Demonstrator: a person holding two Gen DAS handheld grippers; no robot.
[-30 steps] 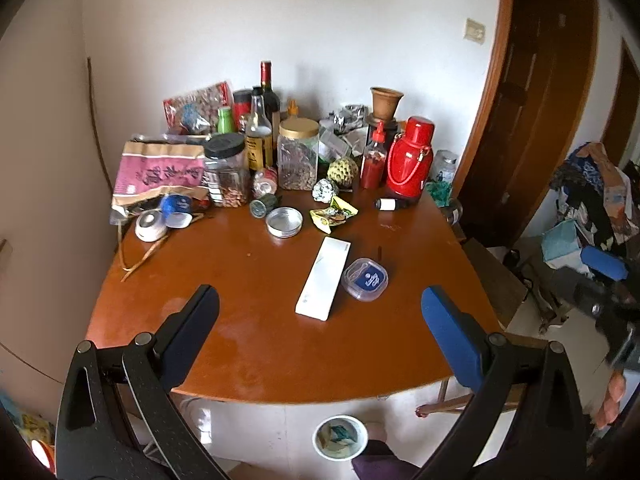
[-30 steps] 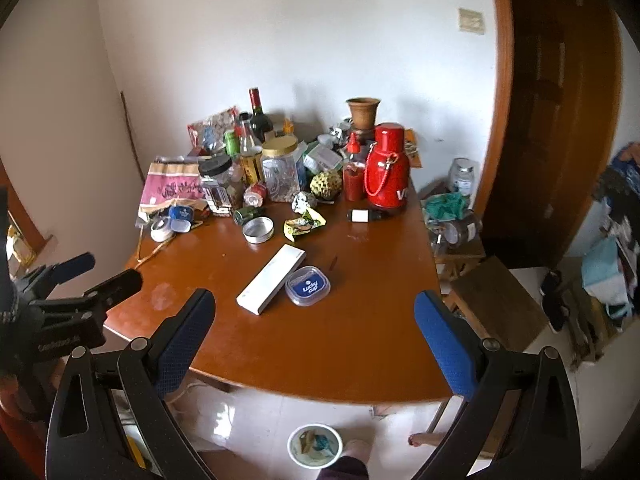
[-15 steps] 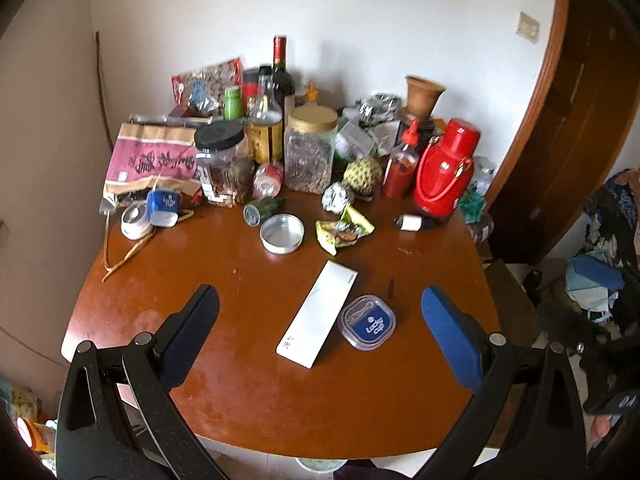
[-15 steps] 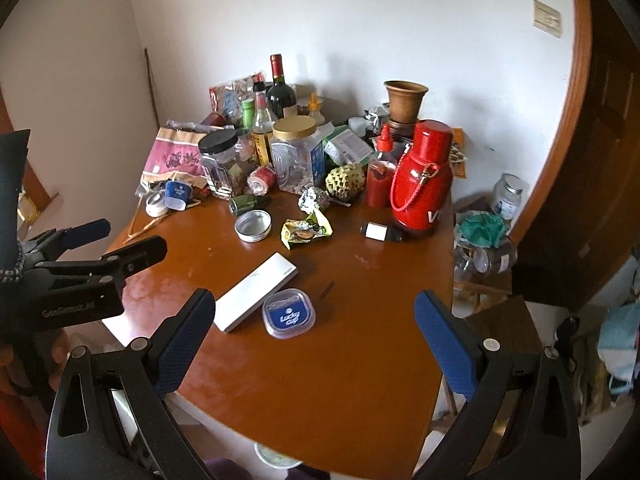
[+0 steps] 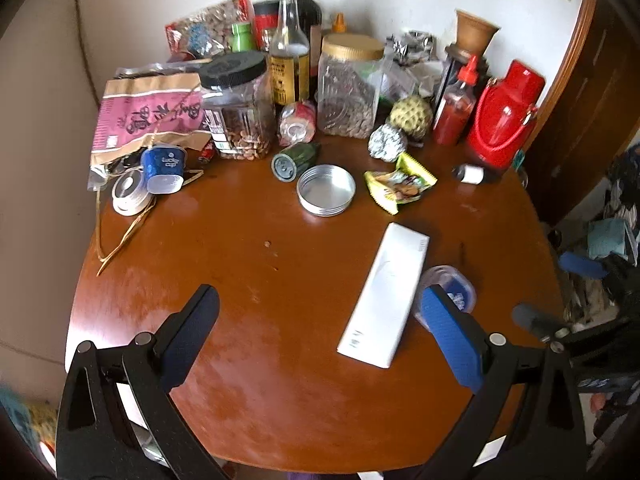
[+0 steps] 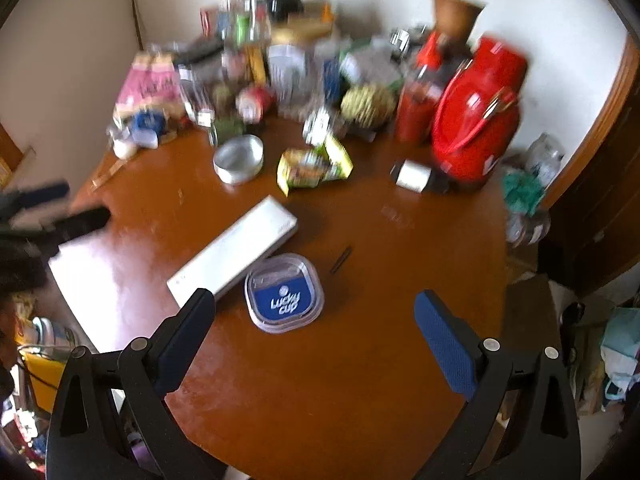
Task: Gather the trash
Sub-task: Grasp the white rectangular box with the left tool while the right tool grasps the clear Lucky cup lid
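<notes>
**Brown table, 2 grippers wide apart above it**

Brown wood fills both views: a round table [image 5: 248,264] crowded along its far edge with jars, bottles and a red thermos [image 5: 505,114]. The left gripper [image 5: 320,328] hangs over the near side with its fingers spread wide, gripping nothing. The right gripper [image 6: 314,330] is likewise spread and empty, above the near edge. Loose trash lies mid-table: a yellow-green wrapper [image 5: 400,186] beside a crumpled foil ball [image 5: 386,142], and a flat plastic lid [image 6: 285,292] printed "Lucky cup" just beside a long white box [image 5: 386,294]. A metal tin lid [image 5: 326,189] sits left of the wrapper. The right wrist view is motion-blurred.
</notes>
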